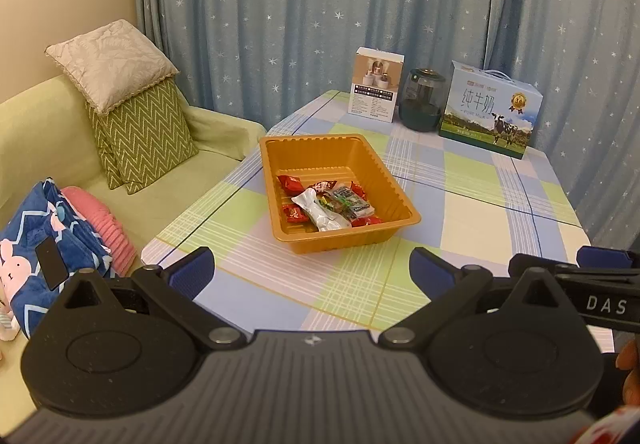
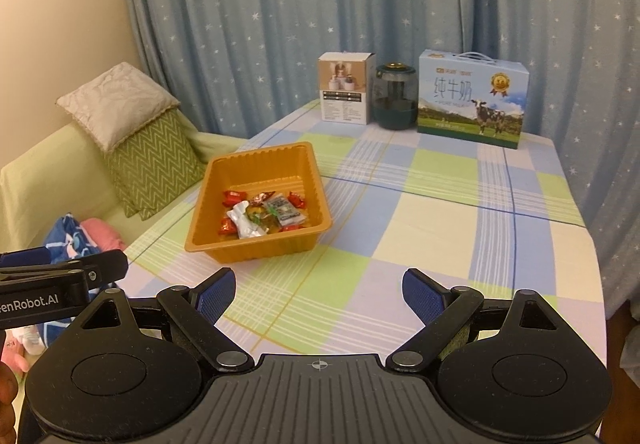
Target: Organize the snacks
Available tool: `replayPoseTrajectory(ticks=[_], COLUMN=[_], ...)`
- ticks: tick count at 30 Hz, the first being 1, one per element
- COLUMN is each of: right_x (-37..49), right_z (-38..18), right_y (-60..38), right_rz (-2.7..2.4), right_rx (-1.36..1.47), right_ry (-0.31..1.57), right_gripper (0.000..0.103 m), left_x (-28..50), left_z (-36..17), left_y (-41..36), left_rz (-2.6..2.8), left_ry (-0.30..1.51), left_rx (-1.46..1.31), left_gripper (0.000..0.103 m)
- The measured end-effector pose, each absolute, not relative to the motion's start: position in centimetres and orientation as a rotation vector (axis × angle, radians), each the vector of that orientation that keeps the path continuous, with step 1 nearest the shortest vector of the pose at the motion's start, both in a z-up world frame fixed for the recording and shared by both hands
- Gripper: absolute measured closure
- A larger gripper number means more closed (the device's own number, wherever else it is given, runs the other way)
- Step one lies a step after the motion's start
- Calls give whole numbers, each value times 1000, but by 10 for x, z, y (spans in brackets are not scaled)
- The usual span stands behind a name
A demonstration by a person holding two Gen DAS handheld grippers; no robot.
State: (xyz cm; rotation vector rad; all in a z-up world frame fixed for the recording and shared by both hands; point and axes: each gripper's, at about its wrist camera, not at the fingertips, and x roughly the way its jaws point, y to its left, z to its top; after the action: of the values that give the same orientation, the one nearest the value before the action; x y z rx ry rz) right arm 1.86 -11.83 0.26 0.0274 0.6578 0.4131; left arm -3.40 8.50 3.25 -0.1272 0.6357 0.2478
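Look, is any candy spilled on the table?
No. All the wrapped snacks lie inside the orange plastic tray, none on the checked tablecloth. Nothing looks tipped or broken.

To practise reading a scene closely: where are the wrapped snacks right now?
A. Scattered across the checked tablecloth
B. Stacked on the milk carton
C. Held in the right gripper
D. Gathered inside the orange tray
D: the wrapped snacks all lie inside the orange tray, while the tablecloth around it is bare of snacks and the right gripper stands open and empty.
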Motion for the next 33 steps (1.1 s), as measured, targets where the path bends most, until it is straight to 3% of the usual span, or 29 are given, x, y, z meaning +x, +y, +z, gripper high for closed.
replayPoseTrajectory(ticks=[33], right_x=[17], right_z=[13], right_y=[-119], right_rz=[420], right_rx=[36], right_ry=[645], right_gripper=[13], left_x=[-35], left_z=[34], left_y=[85], left_rz=[244], left_ry=[628], left_rx=[-127], left_gripper=[0])
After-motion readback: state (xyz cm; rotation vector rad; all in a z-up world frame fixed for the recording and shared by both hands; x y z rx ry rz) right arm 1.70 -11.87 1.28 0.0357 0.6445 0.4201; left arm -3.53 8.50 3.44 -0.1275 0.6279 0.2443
